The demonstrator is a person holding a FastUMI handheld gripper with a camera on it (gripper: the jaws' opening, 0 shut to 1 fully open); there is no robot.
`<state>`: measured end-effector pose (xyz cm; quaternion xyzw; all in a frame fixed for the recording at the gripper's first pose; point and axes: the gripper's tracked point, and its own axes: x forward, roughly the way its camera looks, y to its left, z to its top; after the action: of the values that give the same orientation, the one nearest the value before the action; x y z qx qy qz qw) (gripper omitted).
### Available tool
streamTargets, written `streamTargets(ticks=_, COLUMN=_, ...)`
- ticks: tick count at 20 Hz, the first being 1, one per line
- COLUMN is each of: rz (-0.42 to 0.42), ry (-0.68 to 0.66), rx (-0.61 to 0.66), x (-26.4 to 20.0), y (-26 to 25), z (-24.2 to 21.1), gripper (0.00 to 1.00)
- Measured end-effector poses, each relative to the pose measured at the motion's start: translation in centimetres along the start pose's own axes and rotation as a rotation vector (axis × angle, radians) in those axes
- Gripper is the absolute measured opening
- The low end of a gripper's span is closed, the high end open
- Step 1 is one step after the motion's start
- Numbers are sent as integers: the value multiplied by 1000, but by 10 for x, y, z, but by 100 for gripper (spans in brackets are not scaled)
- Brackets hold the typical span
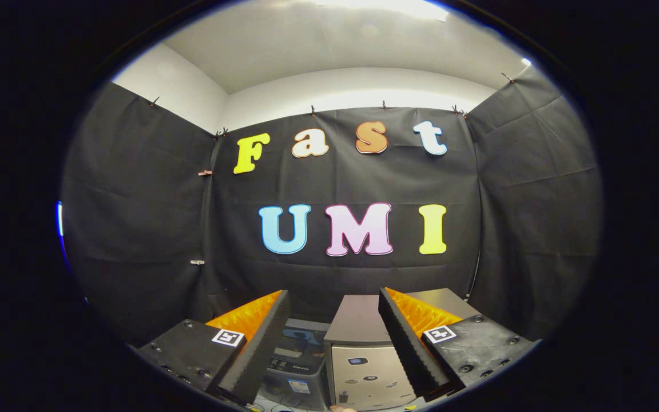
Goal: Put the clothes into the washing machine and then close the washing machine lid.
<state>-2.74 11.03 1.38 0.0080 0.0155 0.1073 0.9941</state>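
My gripper [334,294] is open, held level and high, and nothing is between its fingers. Below and beyond the fingertips stand two appliances side by side. The left one is a dark grey machine [298,357] with a control panel on top; the left finger partly hides it. The right one is a silver box-shaped unit [364,369] with a flat closed grey top [358,323], partly behind the right finger. I cannot tell which is the washing machine.
The booth's black cloth wall [341,183] hangs close behind both appliances and wraps round on the left and right. Above it are a white wall and ceiling [335,51].
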Motion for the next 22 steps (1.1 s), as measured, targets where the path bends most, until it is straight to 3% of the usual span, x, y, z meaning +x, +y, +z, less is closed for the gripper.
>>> streamTargets(ticks=22, rz=8, ry=-5, rx=-18, x=-1, y=7, z=5, gripper=98)
